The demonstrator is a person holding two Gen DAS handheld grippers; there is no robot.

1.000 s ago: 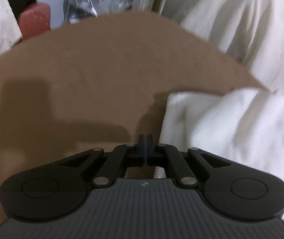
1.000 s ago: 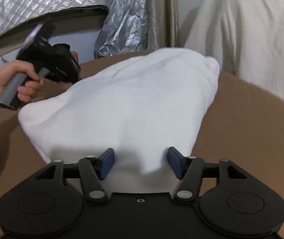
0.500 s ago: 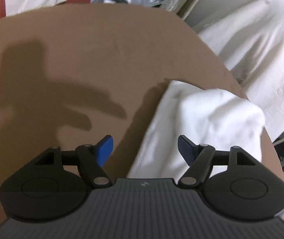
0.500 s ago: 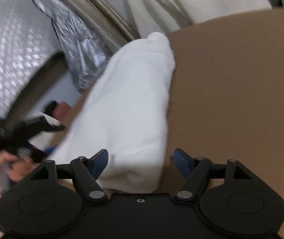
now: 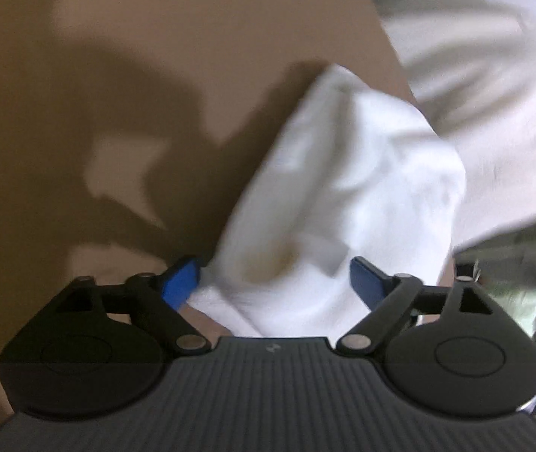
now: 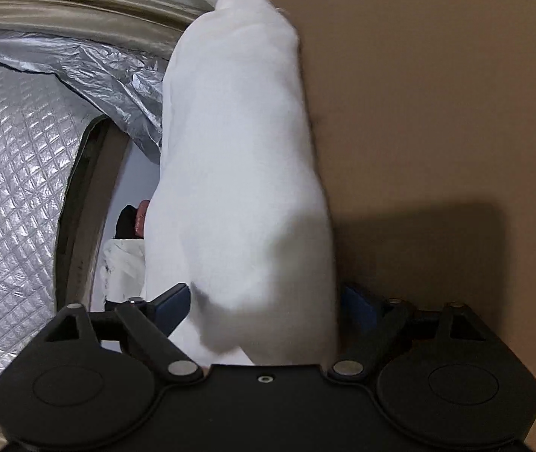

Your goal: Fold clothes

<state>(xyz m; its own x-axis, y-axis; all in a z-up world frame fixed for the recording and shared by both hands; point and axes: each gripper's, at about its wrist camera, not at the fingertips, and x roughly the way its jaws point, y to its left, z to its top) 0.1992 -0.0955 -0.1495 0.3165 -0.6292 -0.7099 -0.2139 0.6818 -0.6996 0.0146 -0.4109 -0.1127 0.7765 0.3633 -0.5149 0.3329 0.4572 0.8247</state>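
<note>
A folded white garment (image 5: 343, 173) lies along the edge of the brown table (image 5: 136, 37). In the left wrist view my left gripper (image 5: 273, 277) straddles its near end, where a grey label shows. Its jaws are opening, and the blue fingertips (image 5: 179, 282) stand at either side of the cloth without squeezing it. In the right wrist view the same garment (image 6: 238, 150) runs away from my right gripper (image 6: 264, 301). Those jaws are opening too, with the cloth's other end between them and a small gap at each pad. The table (image 6: 437, 94) fills the right side.
A cream cloth-draped bulk (image 5: 475, 75) stands just past the table's edge. In the right wrist view, silver quilted foil (image 6: 8, 188), a crinkled silver sheet (image 6: 110, 71) and a beige curtain (image 6: 79, 11) lie beyond the table's edge, along with a dark-and-red object (image 6: 132, 218).
My left gripper went from shut to wide open and dropped over the garment's end. My right gripper opened wider and rolled, now also astride the garment. The hand with the other gripper left its view.
</note>
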